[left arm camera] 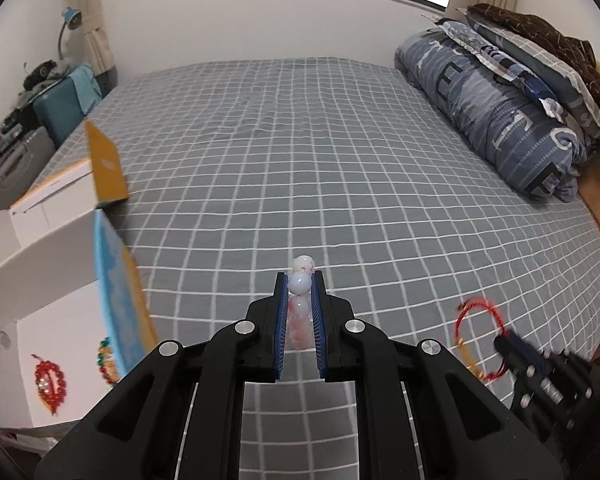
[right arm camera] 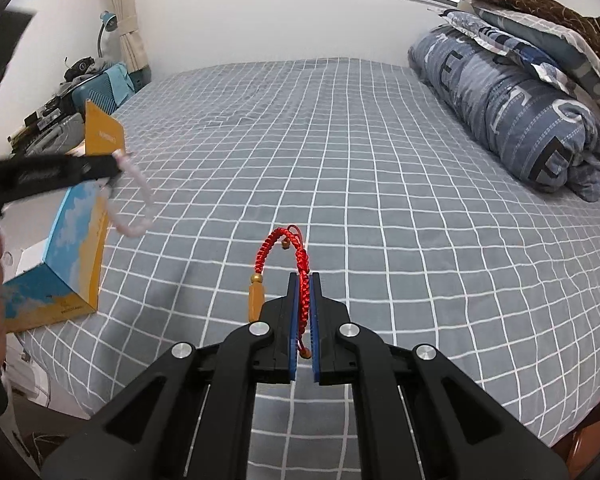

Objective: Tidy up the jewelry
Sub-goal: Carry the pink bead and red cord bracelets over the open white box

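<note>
My left gripper is shut on a pale pink and white bead bracelet, held above the grey checked bed; the same bracelet dangles blurred from the left gripper in the right wrist view. My right gripper is shut on a red braided cord bracelet with a gold tube bead, its loop standing up in front of the jaws. From the left wrist view that red bracelet hangs at the right gripper. An open white box at left holds a red bead bracelet and a green one.
The box's blue and yellow side and raised yellow flap stand at the bed's left edge. A rolled blue duvet and pillows lie at the right. A cluttered side table with a lamp stands beyond the box.
</note>
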### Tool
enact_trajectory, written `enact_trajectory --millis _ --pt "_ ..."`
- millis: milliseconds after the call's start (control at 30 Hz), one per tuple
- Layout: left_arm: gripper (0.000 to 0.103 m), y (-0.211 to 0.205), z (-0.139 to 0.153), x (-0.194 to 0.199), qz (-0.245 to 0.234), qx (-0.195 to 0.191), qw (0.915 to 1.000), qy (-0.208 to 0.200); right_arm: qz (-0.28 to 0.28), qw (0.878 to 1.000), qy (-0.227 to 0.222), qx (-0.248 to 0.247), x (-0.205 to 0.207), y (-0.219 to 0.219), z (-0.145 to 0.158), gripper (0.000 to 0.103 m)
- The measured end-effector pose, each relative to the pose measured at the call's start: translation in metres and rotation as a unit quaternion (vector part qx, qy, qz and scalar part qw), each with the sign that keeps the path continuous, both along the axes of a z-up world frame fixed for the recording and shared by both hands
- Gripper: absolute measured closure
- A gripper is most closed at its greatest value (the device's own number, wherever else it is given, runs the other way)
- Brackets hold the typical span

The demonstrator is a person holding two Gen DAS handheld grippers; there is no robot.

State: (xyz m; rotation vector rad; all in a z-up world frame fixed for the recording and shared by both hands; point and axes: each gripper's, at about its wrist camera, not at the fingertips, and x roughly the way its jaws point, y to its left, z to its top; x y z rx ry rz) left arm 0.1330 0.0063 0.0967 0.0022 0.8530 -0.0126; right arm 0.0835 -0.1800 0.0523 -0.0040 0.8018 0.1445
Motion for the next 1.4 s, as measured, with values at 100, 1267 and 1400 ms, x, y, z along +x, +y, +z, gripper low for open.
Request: enact_trajectory --millis 100,1267,1400 --pt "0.092 0.015 0.002 -0.008 0.008 0.005 1.0000 0.000 -0.001 1.000 0.003 0.002 0.006 0.007 0.000 0.099" --pt "0.092 0.291 0.007 -0.108 0.211 0.000 0.9775 -0.014 0.191 0.982 -0.002 0.003 0.037 0.325 0.026 0.099" --pt "0.092 0.316 -0.009 -0.107 0.227 -0.005 0.9739 0.004 0.205 0.979 0.013 -0.008 0.039 0.352 0.010 0.099"
